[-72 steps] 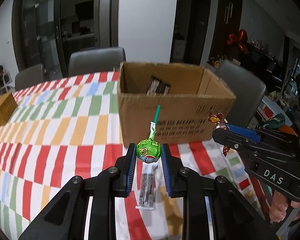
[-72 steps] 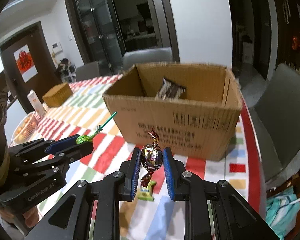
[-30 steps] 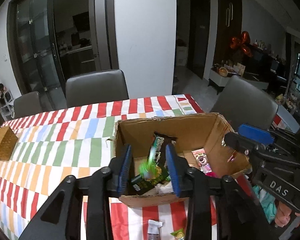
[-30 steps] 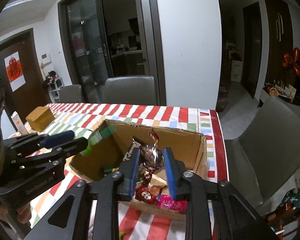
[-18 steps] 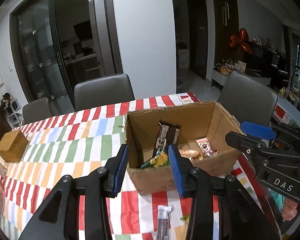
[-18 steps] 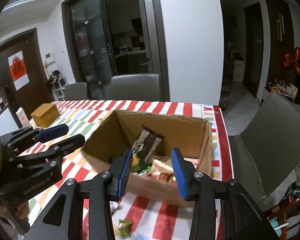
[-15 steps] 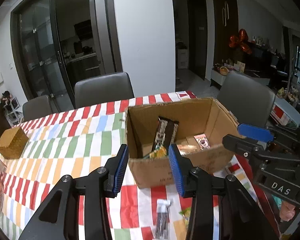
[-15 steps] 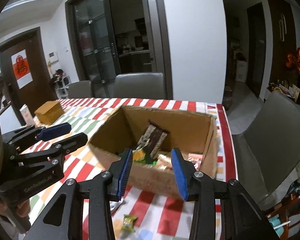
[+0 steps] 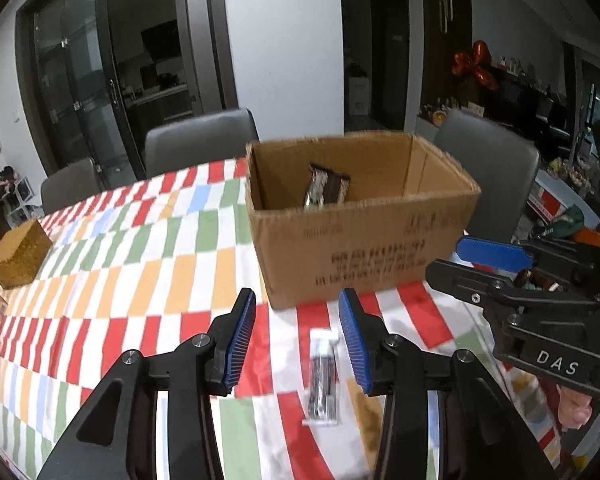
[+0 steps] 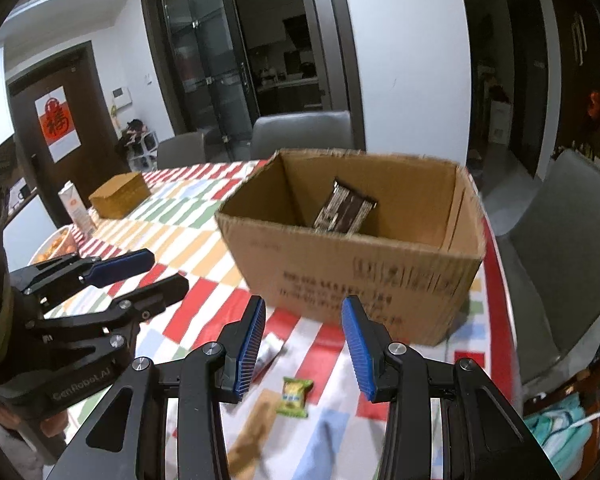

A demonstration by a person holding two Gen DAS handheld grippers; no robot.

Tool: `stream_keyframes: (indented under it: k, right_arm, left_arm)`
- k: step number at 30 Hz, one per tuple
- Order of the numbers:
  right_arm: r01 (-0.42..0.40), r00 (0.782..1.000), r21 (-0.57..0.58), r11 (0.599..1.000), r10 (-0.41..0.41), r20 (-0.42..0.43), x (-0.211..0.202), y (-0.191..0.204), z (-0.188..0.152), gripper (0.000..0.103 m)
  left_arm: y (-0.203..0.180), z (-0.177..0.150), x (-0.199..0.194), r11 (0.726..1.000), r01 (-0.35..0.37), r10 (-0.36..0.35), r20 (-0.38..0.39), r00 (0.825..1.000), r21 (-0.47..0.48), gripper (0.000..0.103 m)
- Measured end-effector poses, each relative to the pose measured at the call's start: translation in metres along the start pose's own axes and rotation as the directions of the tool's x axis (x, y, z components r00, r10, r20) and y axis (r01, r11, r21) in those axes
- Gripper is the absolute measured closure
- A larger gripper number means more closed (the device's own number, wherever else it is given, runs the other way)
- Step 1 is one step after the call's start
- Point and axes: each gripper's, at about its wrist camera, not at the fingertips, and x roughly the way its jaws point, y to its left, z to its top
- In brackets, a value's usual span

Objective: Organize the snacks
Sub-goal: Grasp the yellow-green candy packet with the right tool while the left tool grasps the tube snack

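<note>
The left claw (image 9: 297,334) stands apart and empty above the striped table (image 9: 140,264); a dark snack stick (image 9: 322,376) lies just below its fingers. The right claw (image 10: 303,342), also empty, hovers over a green candy (image 10: 295,396). The cardboard box (image 10: 364,276) sits beyond both.
</note>
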Motion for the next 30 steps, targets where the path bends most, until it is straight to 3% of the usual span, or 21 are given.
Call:
stream_keyframes:
  k: [10,19,30]
  right_arm:
    - [-0.016,0.993,0.003,1.000,0.016,-0.120,0.031,0.010,-0.033,0.062]
    - [-0.034,0.970,0.011,0.999,0.035,-0.242,0.068,0.014,-0.060,0.062]
    - [-0.033,0.947,0.020,0.999,0.038,-0.318,0.106,0.014,-0.074,0.067]
  left_arm:
    - [0.000,-0.038,0.026,1.000,0.025,-0.026,-0.102,0.994,-0.004,0.060]
    - [0.003,-0.062,0.051,0.997,0.076,-0.076,-0.177,0.981,-0.010,0.061]
    - [0.000,-0.077,0.084,0.994,0.109,-0.105,-0.256,0.961,0.000,0.061]
